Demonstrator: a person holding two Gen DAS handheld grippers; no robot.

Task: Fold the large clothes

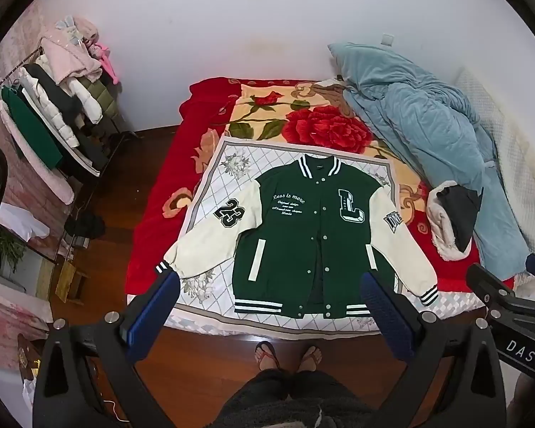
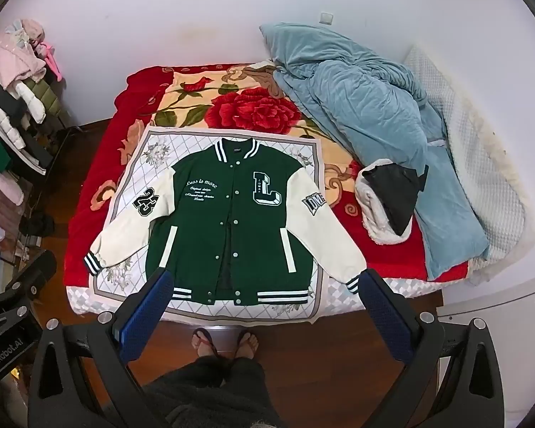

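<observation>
A green varsity jacket (image 1: 303, 235) is spread flat on the bed (image 1: 153, 214). The left gripper (image 1: 269, 285) and right gripper (image 2: 264, 283) are held above it, jaws wide.

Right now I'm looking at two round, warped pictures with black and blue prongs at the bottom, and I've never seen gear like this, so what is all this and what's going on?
There is no robot here. A person standing at the foot of a bed holds a two-finger gripper in each hand, and each gripper carries a wide-angle camera looking out along its fingers, hence the round, bent pictures.

One picture is from the left gripper, the other from the right gripper. The blue prongs are the finger pads. Both grippers are open and hold nothing.

On the bed, a green and cream varsity jacket lies face up, sleeves spread, on a white patterned cloth over a red flowered blanket. Beside it are a blue quilt and a fleece-lined dark garment. The folding has not begun.
</observation>
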